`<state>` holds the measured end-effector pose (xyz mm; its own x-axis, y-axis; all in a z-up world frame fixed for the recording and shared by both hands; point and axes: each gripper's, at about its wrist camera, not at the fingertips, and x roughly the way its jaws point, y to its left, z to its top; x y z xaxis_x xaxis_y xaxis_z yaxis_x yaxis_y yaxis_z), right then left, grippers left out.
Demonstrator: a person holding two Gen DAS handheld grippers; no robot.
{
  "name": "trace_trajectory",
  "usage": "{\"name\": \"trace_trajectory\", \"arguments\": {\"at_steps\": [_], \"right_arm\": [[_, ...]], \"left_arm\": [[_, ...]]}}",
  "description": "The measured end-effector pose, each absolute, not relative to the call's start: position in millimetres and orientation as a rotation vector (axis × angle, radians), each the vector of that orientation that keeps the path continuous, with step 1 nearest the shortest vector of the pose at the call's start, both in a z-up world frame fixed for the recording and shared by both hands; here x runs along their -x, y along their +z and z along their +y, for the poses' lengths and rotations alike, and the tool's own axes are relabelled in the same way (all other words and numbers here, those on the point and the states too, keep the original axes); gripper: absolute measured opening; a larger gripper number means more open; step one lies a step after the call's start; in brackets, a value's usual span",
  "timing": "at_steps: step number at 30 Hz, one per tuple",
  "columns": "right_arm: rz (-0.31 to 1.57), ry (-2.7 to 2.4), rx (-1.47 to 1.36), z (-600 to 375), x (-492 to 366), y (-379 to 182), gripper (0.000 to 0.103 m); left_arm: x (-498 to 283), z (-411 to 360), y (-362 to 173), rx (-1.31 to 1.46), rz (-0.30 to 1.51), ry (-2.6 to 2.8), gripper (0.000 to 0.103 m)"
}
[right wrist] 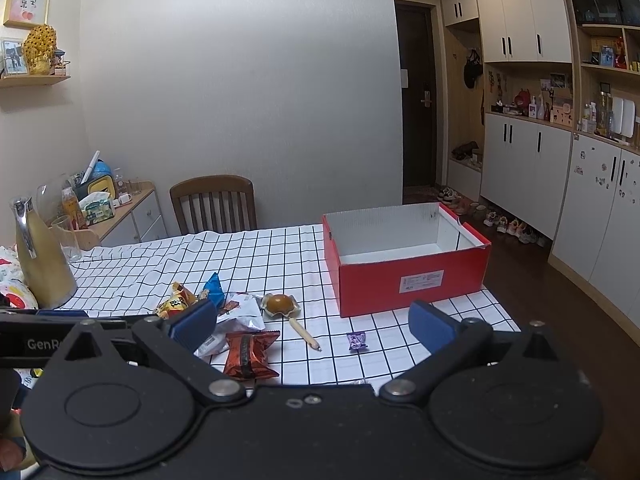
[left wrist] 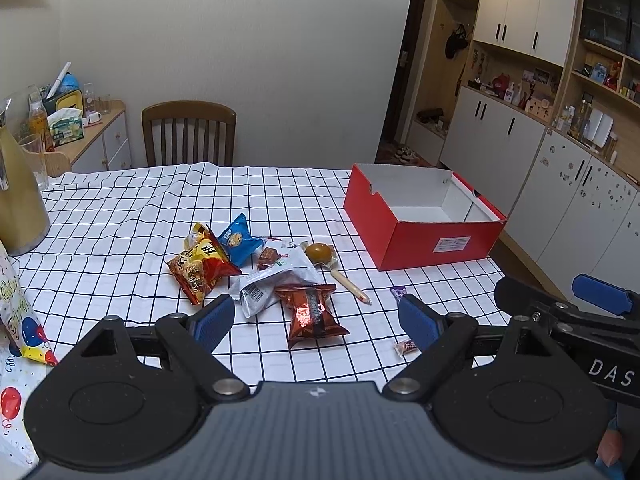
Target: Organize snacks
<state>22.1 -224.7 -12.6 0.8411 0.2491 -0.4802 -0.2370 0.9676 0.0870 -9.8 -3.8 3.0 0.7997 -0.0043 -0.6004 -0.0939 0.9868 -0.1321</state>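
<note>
A heap of snacks lies mid-table: a red-yellow chip bag (left wrist: 198, 270), a blue cookie pack (left wrist: 238, 240), a white packet (left wrist: 276, 284), a shiny brown-red packet (left wrist: 312, 314) (right wrist: 250, 354), a wrapped brown bun (left wrist: 320, 253) (right wrist: 279, 304) and a sausage stick (left wrist: 350, 286) (right wrist: 305, 334). A purple candy (right wrist: 357, 340) and a small pink candy (left wrist: 406, 347) lie apart to the right. An empty red box (left wrist: 420, 236) (right wrist: 408, 280) stands at the right. My left gripper (left wrist: 316, 320) hovers open just before the brown-red packet, holding nothing. My right gripper (right wrist: 314, 326) hangs open over the table's near edge, also holding nothing.
A checked cloth (left wrist: 120, 208) covers the table. A yellow-filled jug (left wrist: 18, 200) (right wrist: 42, 264) and a glass (right wrist: 66, 238) stand at the far left, a balloon-print bag (left wrist: 16, 320) at the near left. A wooden chair (left wrist: 190, 134) stands behind. Cabinets (right wrist: 560, 200) line the right wall.
</note>
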Motion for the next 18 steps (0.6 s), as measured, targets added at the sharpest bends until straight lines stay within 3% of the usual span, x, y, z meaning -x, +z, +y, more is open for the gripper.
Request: {"name": "trace_trajectory", "arguments": {"at_steps": [18], "right_arm": [[0.509,0.25,-0.019,-220.6,-19.1,-14.0,0.101]], "left_arm": [[11.8,-1.9,2.8,0.164,0.651,0.045,0.089]]}}
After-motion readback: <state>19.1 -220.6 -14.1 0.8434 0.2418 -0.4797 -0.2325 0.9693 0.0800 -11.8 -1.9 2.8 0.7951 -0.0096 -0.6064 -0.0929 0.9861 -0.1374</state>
